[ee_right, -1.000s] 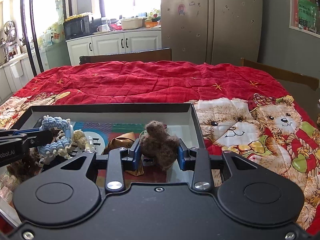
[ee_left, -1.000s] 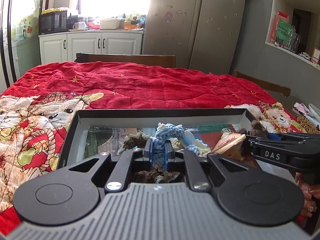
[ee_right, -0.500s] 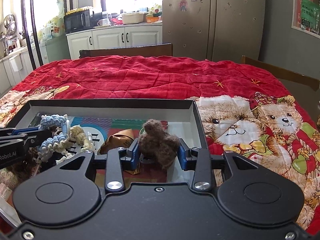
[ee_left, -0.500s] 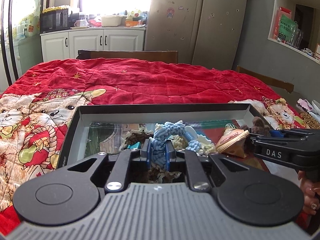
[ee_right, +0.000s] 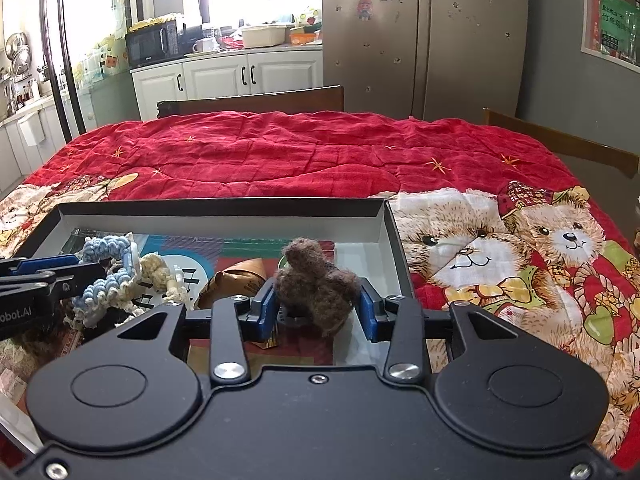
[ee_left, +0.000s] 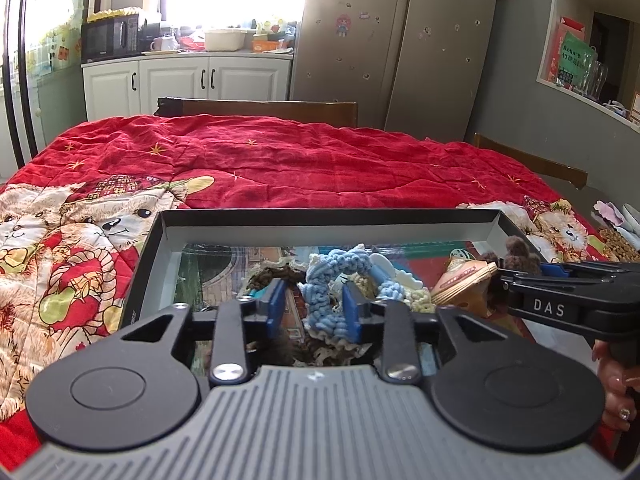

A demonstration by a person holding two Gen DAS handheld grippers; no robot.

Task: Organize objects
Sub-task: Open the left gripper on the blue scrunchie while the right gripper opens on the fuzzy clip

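Observation:
A shallow black box [ee_left: 328, 216] [ee_right: 224, 205] lies on the red bear quilt and holds several small items. My left gripper [ee_left: 313, 306] is over the box with its jaws spread; the blue and cream knitted rope toy [ee_left: 336, 272] [ee_right: 108, 256] rests loose between them, touching the right pad. My right gripper [ee_right: 318, 308] is over the box's right end. Its jaws stand wide on either side of the brown felt toy [ee_right: 316, 284], with a gap showing at the right pad. The right gripper's side [ee_left: 576, 300] shows in the left wrist view.
A brown paper packet [ee_left: 464, 280] [ee_right: 236, 280] lies in the box between the two toys. Wooden chair backs [ee_left: 256, 106] stand at the table's far side. A fridge and white cabinets are behind. Small items [ee_left: 616, 236] lie at the quilt's right edge.
Both grippers' jaws have spread apart. The left gripper has let go of the knitted rope toy, and the right gripper's grip on the brown felt toy has loosened.

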